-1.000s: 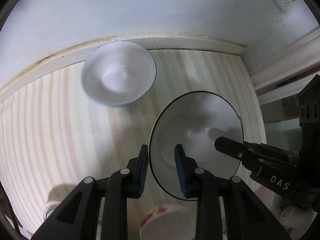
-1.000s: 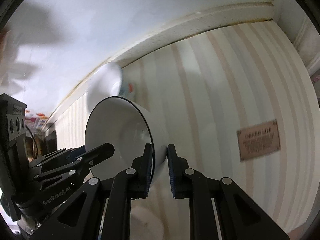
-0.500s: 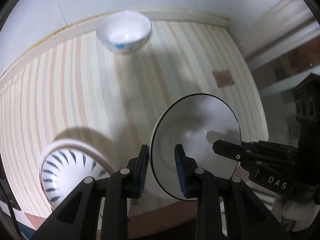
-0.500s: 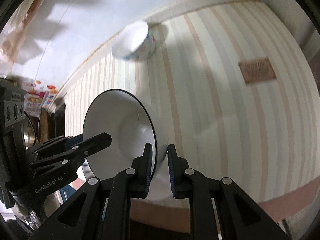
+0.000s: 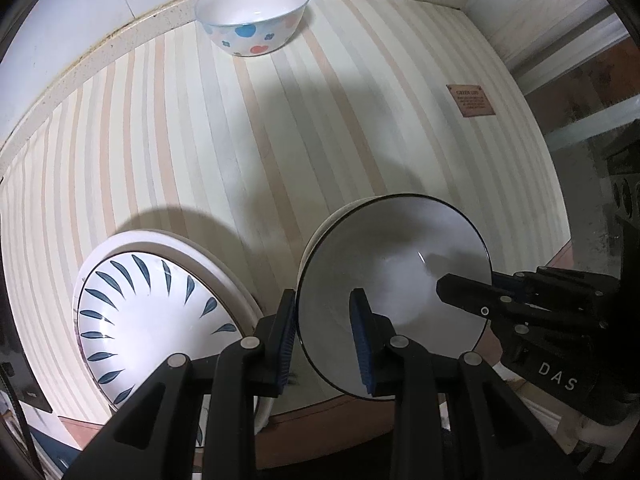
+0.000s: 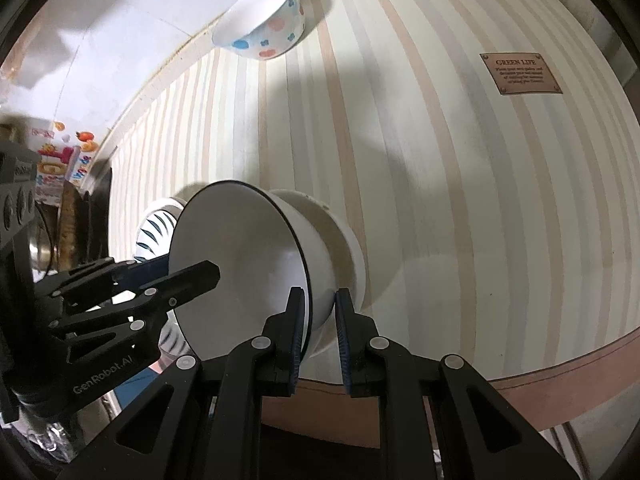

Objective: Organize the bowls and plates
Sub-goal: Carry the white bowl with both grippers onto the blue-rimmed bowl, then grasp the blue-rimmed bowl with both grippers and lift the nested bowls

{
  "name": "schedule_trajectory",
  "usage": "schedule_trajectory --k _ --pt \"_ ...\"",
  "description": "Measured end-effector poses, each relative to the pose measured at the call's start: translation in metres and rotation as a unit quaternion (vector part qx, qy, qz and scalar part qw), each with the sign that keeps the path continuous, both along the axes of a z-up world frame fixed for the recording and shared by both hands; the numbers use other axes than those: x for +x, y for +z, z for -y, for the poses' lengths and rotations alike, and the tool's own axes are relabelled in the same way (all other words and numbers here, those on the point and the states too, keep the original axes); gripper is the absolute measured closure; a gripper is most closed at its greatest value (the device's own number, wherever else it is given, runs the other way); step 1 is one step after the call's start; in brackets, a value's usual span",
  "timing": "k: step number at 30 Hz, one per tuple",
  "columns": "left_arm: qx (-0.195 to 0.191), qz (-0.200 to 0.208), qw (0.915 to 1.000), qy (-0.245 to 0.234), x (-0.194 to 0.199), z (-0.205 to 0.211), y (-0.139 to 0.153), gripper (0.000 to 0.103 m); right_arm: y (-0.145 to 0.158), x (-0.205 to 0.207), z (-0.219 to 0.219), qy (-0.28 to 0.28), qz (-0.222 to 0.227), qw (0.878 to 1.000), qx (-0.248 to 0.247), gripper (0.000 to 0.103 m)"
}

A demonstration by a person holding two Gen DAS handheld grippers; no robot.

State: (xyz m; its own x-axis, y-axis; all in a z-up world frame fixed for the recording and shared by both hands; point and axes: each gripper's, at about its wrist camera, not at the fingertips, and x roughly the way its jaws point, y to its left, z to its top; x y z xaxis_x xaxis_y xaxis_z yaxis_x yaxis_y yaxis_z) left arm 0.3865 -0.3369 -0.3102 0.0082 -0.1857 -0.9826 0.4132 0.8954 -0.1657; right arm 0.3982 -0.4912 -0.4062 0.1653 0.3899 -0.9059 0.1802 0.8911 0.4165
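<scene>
Both grippers hold one white bowl with a thin black rim [image 5: 392,280], [image 6: 240,256], by opposite sides of the rim, tilted above the table's near edge. My left gripper [image 5: 324,336] is shut on its left rim. My right gripper [image 6: 318,336] is shut on its right rim and also shows in the left wrist view [image 5: 464,292]. A second white bowl [image 6: 340,240] lies right under the held one. A white plate with blue leaf marks [image 5: 148,320] sits at the near left. A white bowl with blue and pink dots [image 5: 256,12] stands at the far edge by the wall.
The table [image 5: 240,140] has a cream and tan striped cloth with a small brown label [image 6: 520,74]. White walls close the far side. The table's front edge [image 6: 560,376] is close below the grippers. Clutter and coloured stickers [image 6: 60,152] lie at the far left.
Both grippers drew back from the wall toward the table's near edge with the black-rimmed bowl. The dotted bowl now lies far off, and the leaf plate has come into view.
</scene>
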Motion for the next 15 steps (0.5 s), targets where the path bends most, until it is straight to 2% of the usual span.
schedule_trajectory --k 9,15 --pt "0.022 0.008 0.9997 -0.002 -0.003 0.003 -0.008 0.079 0.002 0.008 -0.008 0.016 0.006 0.999 -0.032 0.085" --pt "0.025 0.007 0.9997 -0.002 -0.006 0.003 -0.011 0.079 0.002 0.013 -0.005 0.008 0.000 1.000 -0.025 0.085"
